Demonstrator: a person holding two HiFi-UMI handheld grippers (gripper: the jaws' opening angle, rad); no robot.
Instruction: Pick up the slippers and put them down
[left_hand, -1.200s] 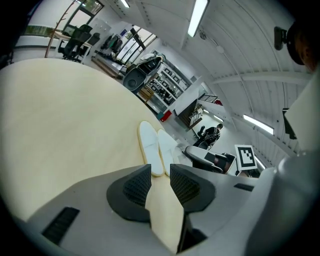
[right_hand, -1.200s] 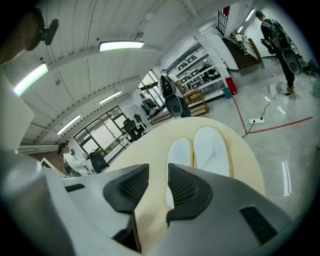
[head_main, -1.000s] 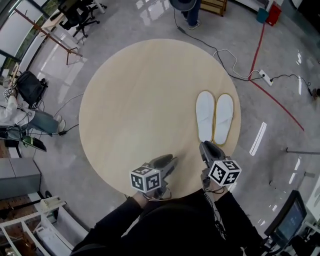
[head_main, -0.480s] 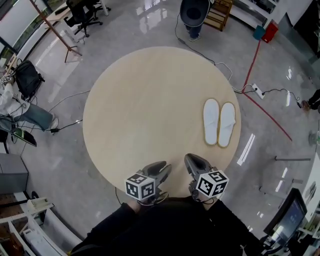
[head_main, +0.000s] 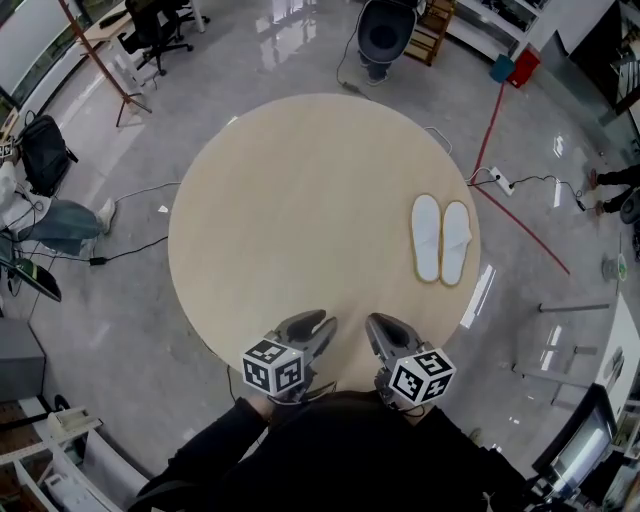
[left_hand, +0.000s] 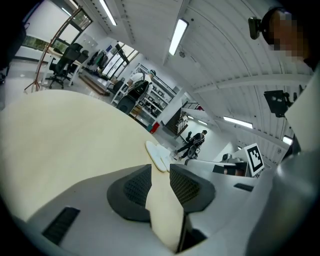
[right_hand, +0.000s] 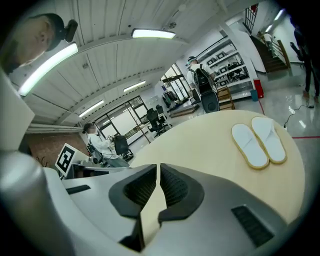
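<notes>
- Slippers (head_main: 441, 239): white pair, side by side and touching, lying at the right of the frame on the round table (head_main: 300, 190), near its right edge.
- Left gripper (head_main: 312, 322): bottom centre, over the table's near edge; jaws released, nothing between them.
- Right gripper (head_main: 378, 325): just beside it; jaws have just been closing, now almost together, empty; well apart from the slippers.

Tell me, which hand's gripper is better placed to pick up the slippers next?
Probably right. The right gripper sits nearer the slippers, on the table's right side; its jaws have just been closing on nothing, so must reopen.
</notes>
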